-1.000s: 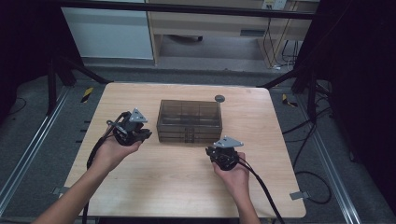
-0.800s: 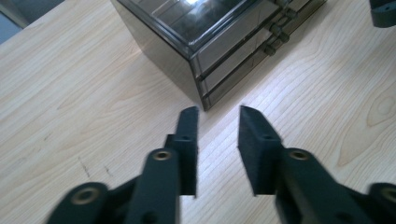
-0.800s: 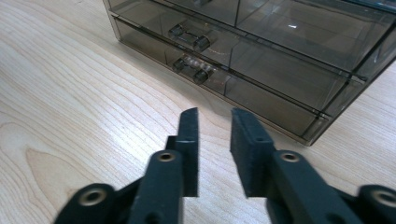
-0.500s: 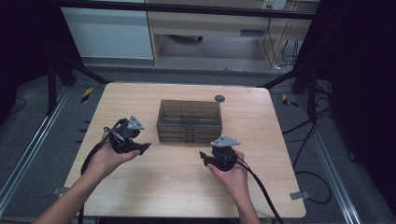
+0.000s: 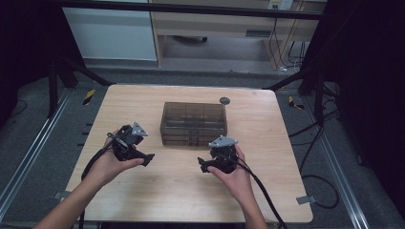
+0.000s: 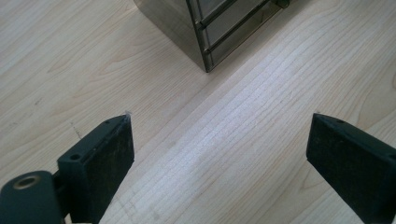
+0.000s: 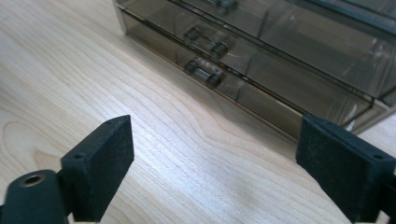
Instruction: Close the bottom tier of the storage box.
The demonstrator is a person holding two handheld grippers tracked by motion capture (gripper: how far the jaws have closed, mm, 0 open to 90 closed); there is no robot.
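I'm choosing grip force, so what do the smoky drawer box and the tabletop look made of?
The dark translucent drawer box looks like smooth, glossy tinted plastic: the inner dividers show through its walls and the fronts catch reflections. The light tabletop looks like wood or wood-look laminate with a matte to satin finish: fine grain lines and a soft sheen; which of the two I can't tell.

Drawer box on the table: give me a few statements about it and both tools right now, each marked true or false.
1. The left tool is open and holds nothing. True.
2. The right tool is shut on a drawer handle. False: its jaws stand wide apart, short of the drawer box.
3. The box's drawers look closed. True.
4. A small dark disc sits on top of the box. False: it lies on the table behind the box.
5. Both tools are on the near side of the box. True.
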